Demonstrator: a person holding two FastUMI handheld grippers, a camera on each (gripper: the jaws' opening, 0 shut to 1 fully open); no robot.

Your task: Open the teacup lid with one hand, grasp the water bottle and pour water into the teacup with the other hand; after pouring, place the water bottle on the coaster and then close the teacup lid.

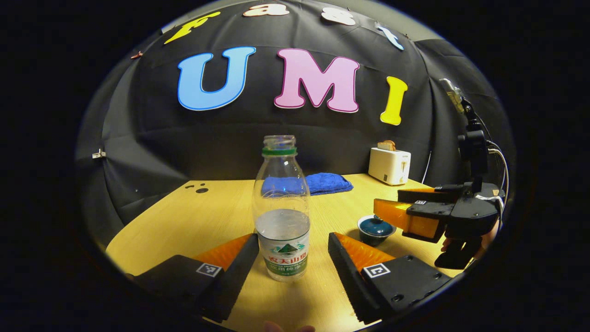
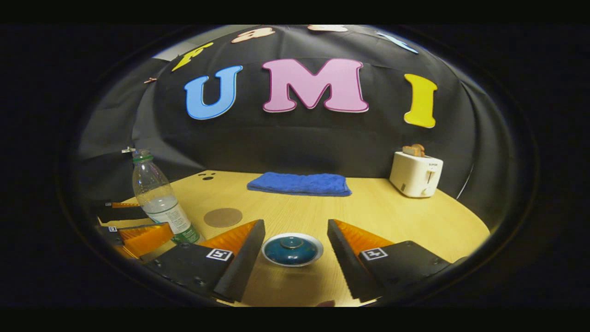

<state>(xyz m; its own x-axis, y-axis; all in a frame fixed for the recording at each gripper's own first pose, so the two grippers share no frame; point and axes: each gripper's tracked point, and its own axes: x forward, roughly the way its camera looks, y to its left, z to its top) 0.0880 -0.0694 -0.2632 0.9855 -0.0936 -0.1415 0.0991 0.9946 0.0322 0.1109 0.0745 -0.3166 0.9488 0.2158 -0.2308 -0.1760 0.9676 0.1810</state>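
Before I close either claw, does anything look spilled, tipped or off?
Nothing stands out. The water bottle stands upright, uncapped, between the open left claw. The teacup sits lidded between the open right claw. The table looks dry.

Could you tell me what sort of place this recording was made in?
Probably a staged recording booth set up like a kitchen table: black cloth wall behind a wooden table with a toaster, a folded blue towel, a lidded teacup and a water bottle.
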